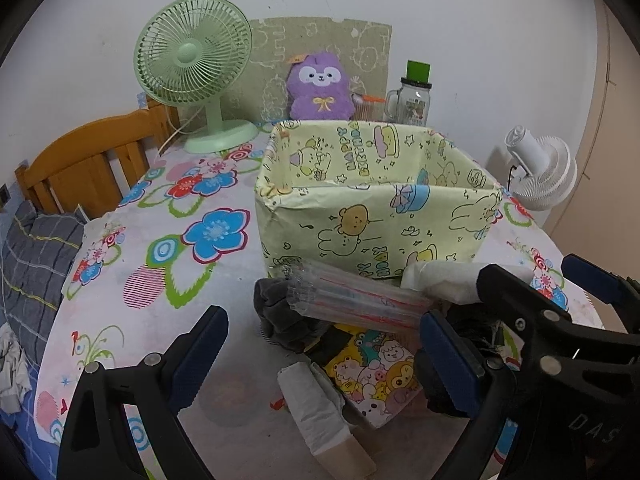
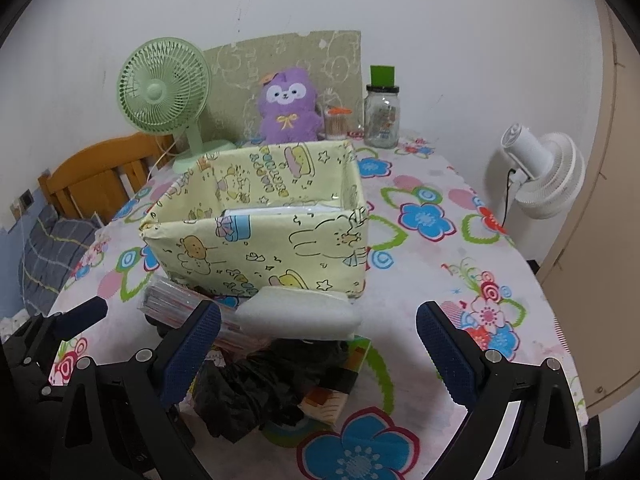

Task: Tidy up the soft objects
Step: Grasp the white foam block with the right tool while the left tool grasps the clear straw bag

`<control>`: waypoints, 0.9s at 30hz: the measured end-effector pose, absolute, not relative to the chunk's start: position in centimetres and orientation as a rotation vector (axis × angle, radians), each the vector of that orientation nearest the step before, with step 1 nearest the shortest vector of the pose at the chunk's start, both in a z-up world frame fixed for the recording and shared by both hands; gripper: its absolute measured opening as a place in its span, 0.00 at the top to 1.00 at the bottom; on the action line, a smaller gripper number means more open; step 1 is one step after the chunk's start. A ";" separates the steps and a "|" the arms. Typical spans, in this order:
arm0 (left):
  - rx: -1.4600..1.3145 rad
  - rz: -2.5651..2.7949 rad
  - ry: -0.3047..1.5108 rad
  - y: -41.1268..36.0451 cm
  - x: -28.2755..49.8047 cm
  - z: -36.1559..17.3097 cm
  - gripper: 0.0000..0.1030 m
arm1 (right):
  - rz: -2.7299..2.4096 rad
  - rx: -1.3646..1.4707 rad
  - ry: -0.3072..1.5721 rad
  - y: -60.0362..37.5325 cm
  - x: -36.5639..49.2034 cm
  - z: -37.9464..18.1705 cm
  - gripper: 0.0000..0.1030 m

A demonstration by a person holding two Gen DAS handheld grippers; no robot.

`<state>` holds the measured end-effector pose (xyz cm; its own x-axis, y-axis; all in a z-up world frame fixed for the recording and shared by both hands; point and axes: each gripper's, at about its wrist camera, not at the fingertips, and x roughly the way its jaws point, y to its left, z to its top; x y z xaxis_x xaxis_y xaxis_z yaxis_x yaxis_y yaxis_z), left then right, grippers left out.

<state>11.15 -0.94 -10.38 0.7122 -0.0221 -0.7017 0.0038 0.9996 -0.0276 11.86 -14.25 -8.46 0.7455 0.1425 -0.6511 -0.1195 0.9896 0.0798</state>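
A yellow cartoon-print box (image 1: 376, 204) stands open on the floral table; in the right wrist view (image 2: 256, 236) something white lies inside it. In front of it is a pile: a clear pack of straws (image 1: 356, 300), a dark grey cloth (image 1: 280, 316), a cartoon tissue pack (image 1: 376, 376), a white folded pad (image 1: 448, 280) and a white packet (image 1: 316, 408). In the right wrist view the white pad (image 2: 300, 314) lies on black cloth (image 2: 260, 384). My left gripper (image 1: 320, 356) is open over the pile. My right gripper (image 2: 318, 354) is open over the pad and black cloth.
A green fan (image 1: 192, 64), a purple plush (image 1: 320, 86), a glass jar with a green top (image 1: 414, 98) and a cotton-swab holder (image 2: 336, 122) stand at the back. A white fan (image 2: 540, 176) is beyond the right edge. A wooden headboard (image 1: 92, 160) is at the left.
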 end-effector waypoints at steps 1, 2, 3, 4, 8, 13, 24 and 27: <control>-0.022 -0.018 0.783 -1.0 11.3 -10.5 0.05 | 0.146 0.035 0.721 -14.2 12.0 -8.6 0.03; -0.019 -0.023 0.786 -1.1 11.4 -10.7 0.05 | 0.148 0.034 0.727 -14.1 12.2 -8.8 0.03; -0.010 -0.030 0.792 -1.2 11.5 -10.8 0.05 | 0.151 0.032 0.734 -14.1 12.4 -9.0 0.03; -0.003 -0.033 0.793 -1.4 11.6 -10.9 0.05 | 0.156 0.031 0.740 -14.0 12.6 -9.2 0.03; 0.001 -0.044 0.802 -1.6 12.0 -11.3 0.06 | 0.170 0.029 0.758 -13.6 13.3 -9.7 0.03; 0.008 -0.052 0.814 -1.8 12.5 -11.6 0.06 | 0.180 0.032 0.790 -13.2 14.4 -10.5 0.08; 0.017 -0.058 0.831 -2.2 13.2 -12.2 0.06 | 0.214 0.081 0.834 -13.4 15.5 -11.9 0.32; 0.013 -0.054 0.826 -2.2 13.3 -12.1 0.10 | 0.218 0.084 0.822 -13.6 15.3 -11.6 0.33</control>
